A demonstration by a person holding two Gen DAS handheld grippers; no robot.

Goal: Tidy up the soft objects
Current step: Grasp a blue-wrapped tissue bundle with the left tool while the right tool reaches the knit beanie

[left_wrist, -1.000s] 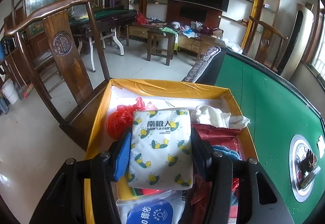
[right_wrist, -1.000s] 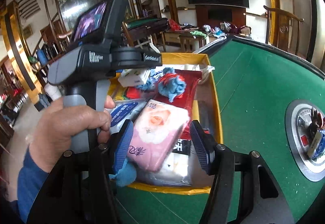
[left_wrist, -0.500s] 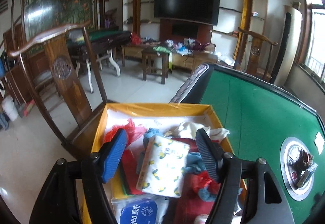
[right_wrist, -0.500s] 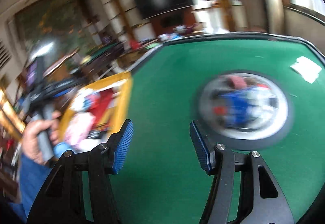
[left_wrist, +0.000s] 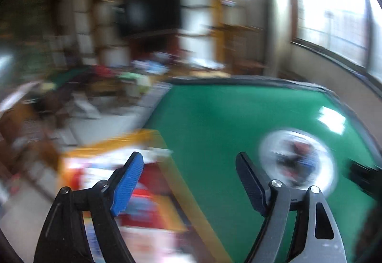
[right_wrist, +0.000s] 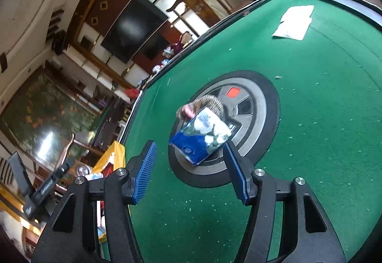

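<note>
A blue and white tissue pack [right_wrist: 201, 134] lies on the round grey hub [right_wrist: 250, 105] in the middle of the green table, with a brown and pink soft thing [right_wrist: 203, 105] behind it. My right gripper [right_wrist: 191, 167] is open and empty, tilted, just short of the pack. My left gripper [left_wrist: 188, 182] is open and empty above the table; its view is blurred. The yellow box [left_wrist: 167, 143] with soft items [left_wrist: 143, 193] shows at lower left there, and at the left edge of the right wrist view [right_wrist: 117, 153].
A white paper [right_wrist: 294, 22] lies at the far right of the green table [right_wrist: 322, 120]. The blurred hub [left_wrist: 298, 162] shows right of my left gripper. The other handheld device [right_wrist: 35, 191] is at lower left. Wooden chairs, shelves and a television stand beyond the table.
Both grippers let go of their packs in the yellow box and opened. Both have swung right, away from the box toward the hub in the table's middle.
</note>
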